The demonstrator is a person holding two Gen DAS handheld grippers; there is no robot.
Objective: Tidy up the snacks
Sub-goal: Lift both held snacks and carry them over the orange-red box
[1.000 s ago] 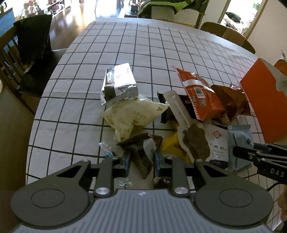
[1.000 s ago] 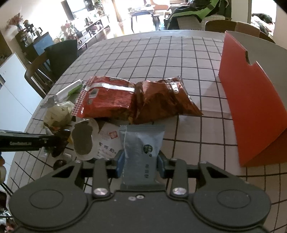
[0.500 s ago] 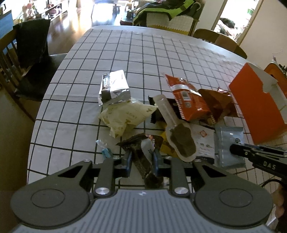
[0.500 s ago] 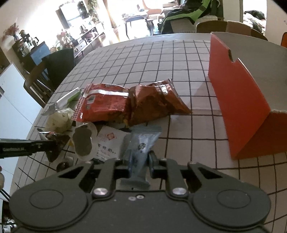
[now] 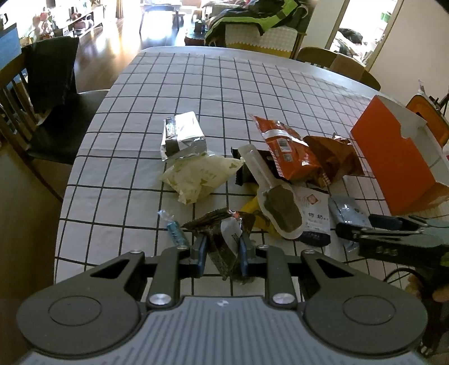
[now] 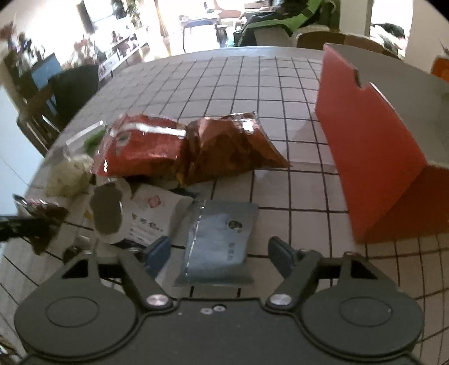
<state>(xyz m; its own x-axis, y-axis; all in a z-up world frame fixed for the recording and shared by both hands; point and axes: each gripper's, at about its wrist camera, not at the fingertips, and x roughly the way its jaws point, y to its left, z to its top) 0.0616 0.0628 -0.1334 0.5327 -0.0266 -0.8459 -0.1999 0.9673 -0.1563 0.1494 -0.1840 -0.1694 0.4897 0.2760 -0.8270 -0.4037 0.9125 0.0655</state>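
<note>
Spreading under everything is the grid-patterned white tabletop, with the tall orange cardboard box standing at its right side. A glossy red snack bag touches a crumpled brown foil bag. The flat blue-grey foil packet lies between the right gripper, fingers wide apart. The left gripper clamps a dark crinkled wrapper.

— What stands around the round table with the white black-gridded cloth?

— A dark wooden chair draped in black fabric on the left; glossy wooden floor beyond, glaring with sunlight.

— And far behind?

— A green-and-black jacket heaped over a pale chair.
</note>
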